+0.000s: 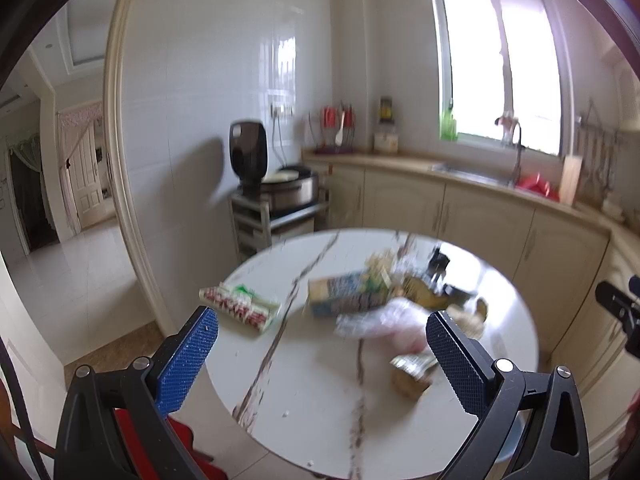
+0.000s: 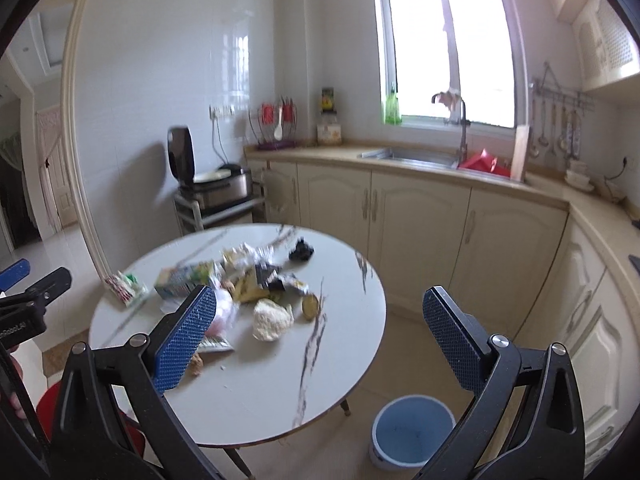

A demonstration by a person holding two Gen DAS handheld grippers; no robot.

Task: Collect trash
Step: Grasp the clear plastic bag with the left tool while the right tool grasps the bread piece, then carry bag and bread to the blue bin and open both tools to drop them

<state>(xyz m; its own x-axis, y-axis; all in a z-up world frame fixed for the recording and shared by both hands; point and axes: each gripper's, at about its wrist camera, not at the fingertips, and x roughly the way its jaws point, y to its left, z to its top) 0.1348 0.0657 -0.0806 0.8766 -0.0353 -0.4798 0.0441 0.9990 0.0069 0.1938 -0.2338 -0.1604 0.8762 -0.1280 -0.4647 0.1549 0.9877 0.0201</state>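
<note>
Left tongs [image 1: 322,344]: held open, nothing gripped.
Right tongs [image 2: 320,320]: held open, nothing gripped.
Trash [image 2: 256,280]: heaped on table [image 2: 280,380].
Bin [image 2: 412,432]: on floor, right of table.

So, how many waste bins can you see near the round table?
1. A blue bin stands on the floor beside the round table, on the cabinet side, seen in the right wrist view. Another could be hidden behind the table or outside the frame.

Daylight is pouring through the window [image 2: 448,44], overexposing it and glaring off the wall tiles [image 1: 286,60]. Motion blur is smearing the trash [image 1: 372,292]; fisheye distortion is bending both views' edges.
</note>
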